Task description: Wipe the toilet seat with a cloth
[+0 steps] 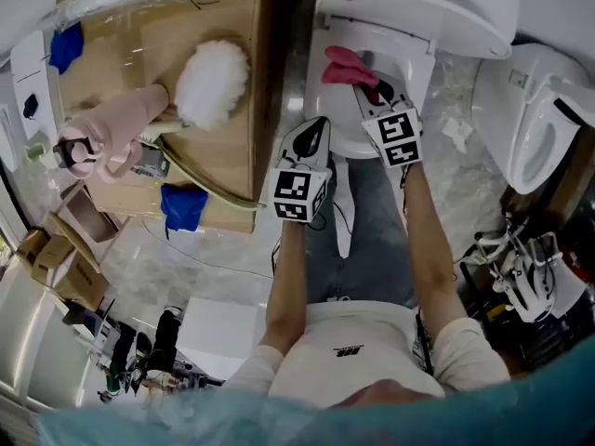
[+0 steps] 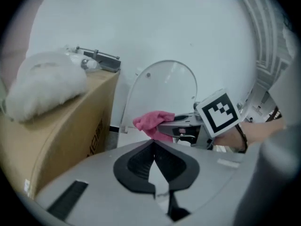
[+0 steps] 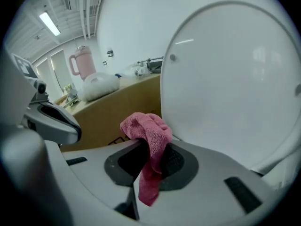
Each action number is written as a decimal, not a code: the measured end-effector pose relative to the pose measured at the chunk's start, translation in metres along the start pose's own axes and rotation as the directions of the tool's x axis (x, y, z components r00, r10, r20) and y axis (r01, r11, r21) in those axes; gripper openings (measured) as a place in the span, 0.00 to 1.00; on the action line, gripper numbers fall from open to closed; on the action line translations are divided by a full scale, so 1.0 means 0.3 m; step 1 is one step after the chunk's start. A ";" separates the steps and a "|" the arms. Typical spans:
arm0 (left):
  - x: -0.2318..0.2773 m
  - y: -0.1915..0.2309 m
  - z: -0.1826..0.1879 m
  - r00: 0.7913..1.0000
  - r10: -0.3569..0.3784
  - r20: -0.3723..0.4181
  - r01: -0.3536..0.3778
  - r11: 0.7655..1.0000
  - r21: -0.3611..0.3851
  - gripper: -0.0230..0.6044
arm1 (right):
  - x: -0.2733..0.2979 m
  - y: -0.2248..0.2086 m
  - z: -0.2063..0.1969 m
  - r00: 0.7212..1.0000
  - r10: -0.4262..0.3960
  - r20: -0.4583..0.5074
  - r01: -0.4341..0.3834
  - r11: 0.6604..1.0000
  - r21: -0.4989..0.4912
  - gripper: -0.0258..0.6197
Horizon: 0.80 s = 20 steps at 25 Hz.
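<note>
The white toilet [image 1: 423, 12] stands ahead of me with its lid [image 3: 235, 79] raised. My right gripper [image 1: 369, 80] hovers over the bowl, shut on a pink cloth [image 1: 347, 65]. That cloth [image 3: 149, 138] is pinched between its pads and hangs down in a fold. My left gripper [image 1: 317, 130] is at the toilet's left front edge, shut with nothing in it. In the left gripper view its pads [image 2: 141, 161] meet, and beyond them the pink cloth [image 2: 153, 121] shows in the right gripper [image 2: 178, 125].
A cardboard box [image 1: 228, 26] stands close on the toilet's left, carrying a white fluffy duster [image 1: 212, 82] and a pink tumbler [image 1: 116, 133]. A blue cloth [image 1: 182, 207] lies on the floor by the box. Another white fixture [image 1: 539, 128] and tangled cables [image 1: 521, 268] are to the right.
</note>
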State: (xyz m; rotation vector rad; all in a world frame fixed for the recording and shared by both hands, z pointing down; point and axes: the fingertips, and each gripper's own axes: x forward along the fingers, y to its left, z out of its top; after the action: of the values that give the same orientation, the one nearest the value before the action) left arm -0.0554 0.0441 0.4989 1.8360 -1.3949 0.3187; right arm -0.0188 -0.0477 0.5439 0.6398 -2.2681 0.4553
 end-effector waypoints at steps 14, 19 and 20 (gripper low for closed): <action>-0.295 -0.318 0.407 0.984 -0.157 0.090 0.137 0.970 0.200 0.05 | -0.712 0.013 0.311 0.964 -0.197 0.178 0.190 0.980 0.056 0.12; -0.415 -0.445 0.531 0.961 -0.245 0.126 0.209 0.947 0.243 0.05 | -0.919 0.054 0.395 0.940 -0.239 0.244 0.224 0.971 0.087 0.12; -0.452 -0.471 0.546 0.959 -0.252 0.131 0.214 0.944 0.249 0.05 | -0.960 0.076 0.406 0.938 -0.237 0.254 0.221 0.971 0.091 0.12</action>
State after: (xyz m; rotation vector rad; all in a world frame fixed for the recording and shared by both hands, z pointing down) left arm -0.0192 0.0334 0.2463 2.2415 -1.2695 0.2214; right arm 0.0782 0.0002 0.2495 1.0368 -2.3933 0.3423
